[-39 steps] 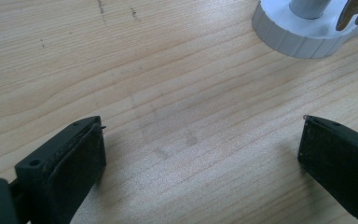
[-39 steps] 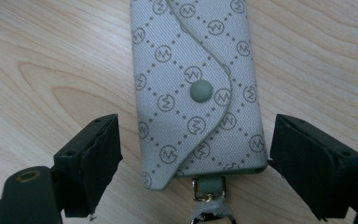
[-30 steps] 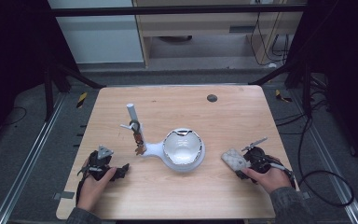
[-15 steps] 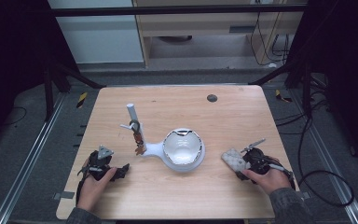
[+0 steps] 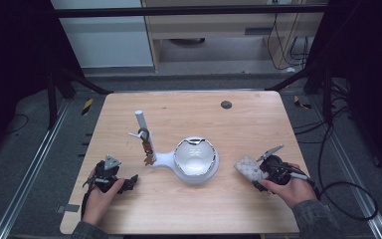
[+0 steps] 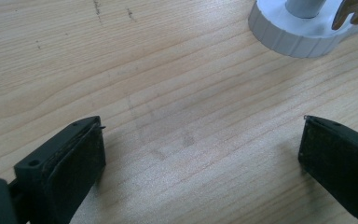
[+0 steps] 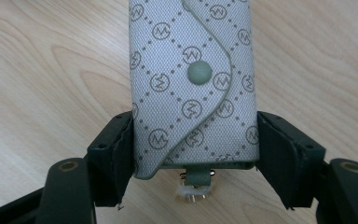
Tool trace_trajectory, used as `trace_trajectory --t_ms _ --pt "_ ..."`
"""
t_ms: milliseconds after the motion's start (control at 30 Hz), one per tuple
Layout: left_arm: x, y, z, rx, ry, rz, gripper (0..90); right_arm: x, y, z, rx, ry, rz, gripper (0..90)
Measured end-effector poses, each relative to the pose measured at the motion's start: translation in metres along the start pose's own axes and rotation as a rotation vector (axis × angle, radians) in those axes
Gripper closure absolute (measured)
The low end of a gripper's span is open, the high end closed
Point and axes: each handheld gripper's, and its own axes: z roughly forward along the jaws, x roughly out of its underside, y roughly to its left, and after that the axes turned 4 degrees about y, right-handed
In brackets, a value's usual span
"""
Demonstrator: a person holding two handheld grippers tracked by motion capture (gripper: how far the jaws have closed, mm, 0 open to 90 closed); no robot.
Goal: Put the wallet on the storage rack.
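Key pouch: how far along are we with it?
Done: the right gripper has just closed its jaws on the key pouch, which lies on the table. In hand: that grip only. Left, probably: lifting it and carrying it to the white stand with its dish. The left gripper waits open.

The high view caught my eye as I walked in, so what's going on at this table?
A person works two handheld grippers over a wooden table. The right gripper has just been closing its fingers on a grey monogram-patterned fabric key pouch with a snap button, now clamped at its sides. The left gripper rests open over bare wood. A white stand with a bowl-shaped dish sits between them.
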Motion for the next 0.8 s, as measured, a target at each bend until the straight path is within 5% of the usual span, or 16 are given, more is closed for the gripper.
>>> trace_trajectory --t_ms 433,800 --pt "0.0 0.0 0.0 0.0 0.0 0.0 0.0 -0.025 0.017 -0.051 0.031 -0.053 -0.111 32.1" --pt "0.0 0.0 0.0 0.002 0.001 0.0 0.0 -0.048 0.037 -0.07 0.044 -0.04 -0.187 32.2"
